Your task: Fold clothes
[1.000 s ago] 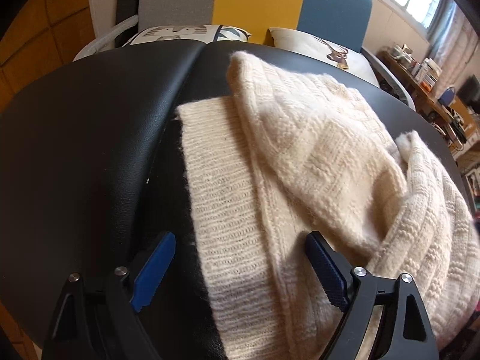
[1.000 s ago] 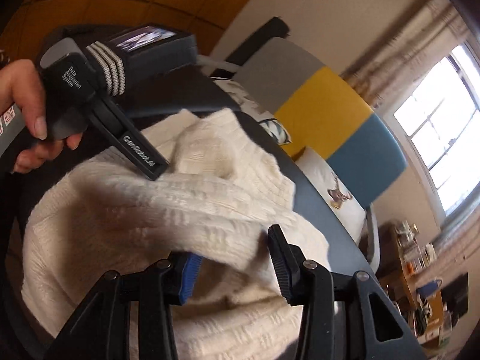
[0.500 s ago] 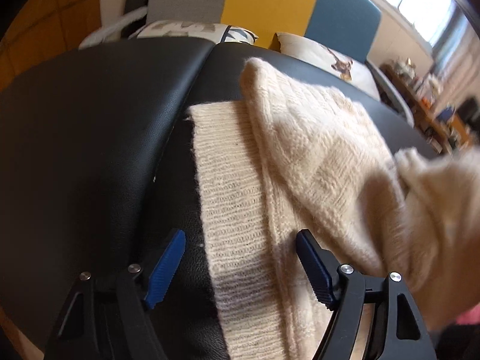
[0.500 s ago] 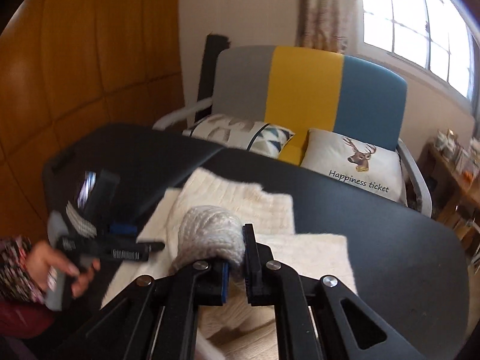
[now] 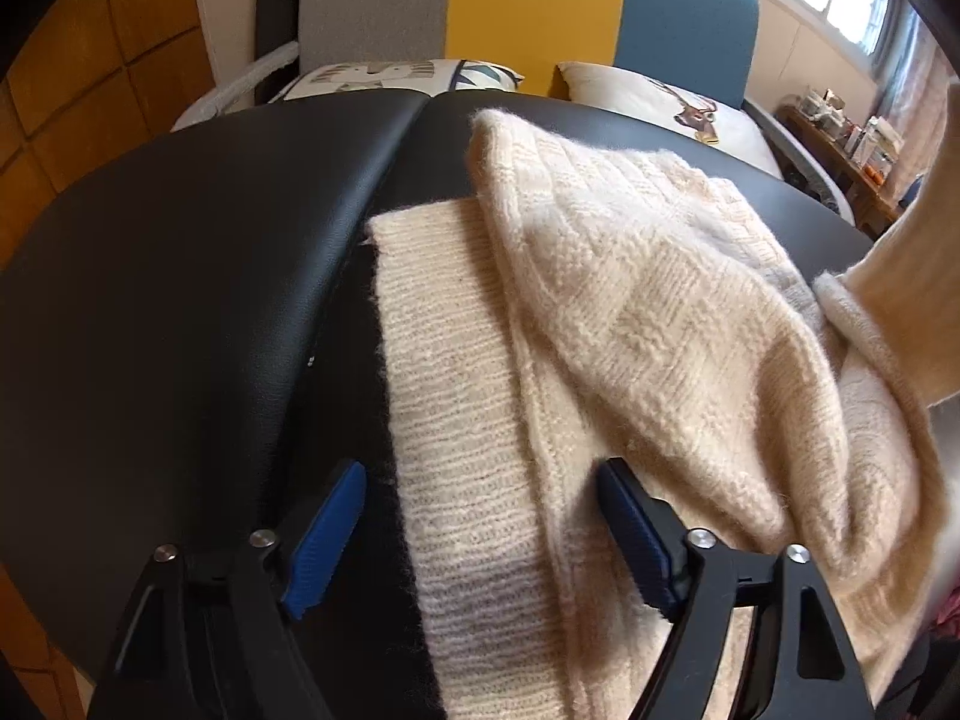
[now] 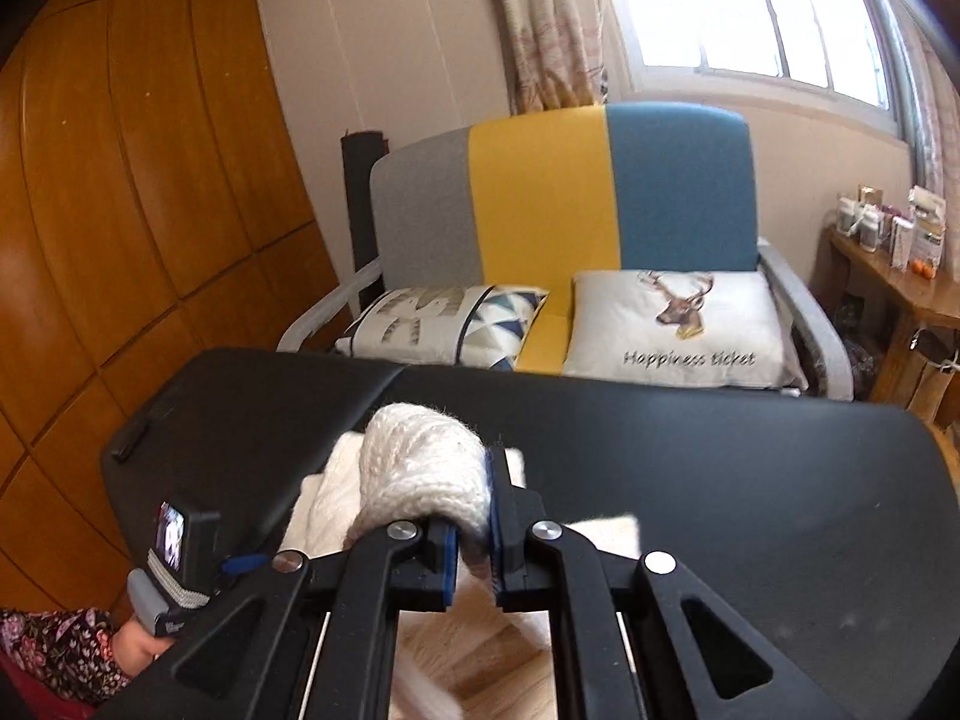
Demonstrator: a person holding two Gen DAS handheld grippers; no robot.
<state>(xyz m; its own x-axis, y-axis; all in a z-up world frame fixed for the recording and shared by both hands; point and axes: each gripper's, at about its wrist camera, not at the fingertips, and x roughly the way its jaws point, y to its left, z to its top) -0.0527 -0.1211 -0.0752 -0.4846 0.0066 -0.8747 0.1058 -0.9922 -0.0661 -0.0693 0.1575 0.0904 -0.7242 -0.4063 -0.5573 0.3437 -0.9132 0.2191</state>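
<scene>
Cream cable-knit sweater (image 5: 630, 312), black table (image 5: 180, 300), grey/yellow/blue chair (image 6: 558, 186), blue claw pads (image 5: 327, 534).

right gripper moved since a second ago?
Yes. The right gripper, shut on the cream knitted sweater, rose and levelled; the grey-yellow-blue sofa now stands upright ahead.

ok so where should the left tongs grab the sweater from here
On the flat ribbed hem band of the sweater, at its bare edge along the black table. That band lies single and flat, right between the open left tongs, so come straight down over the edge. The bunched folds beside it are thicker. The right tongs already pinch another part.
</scene>
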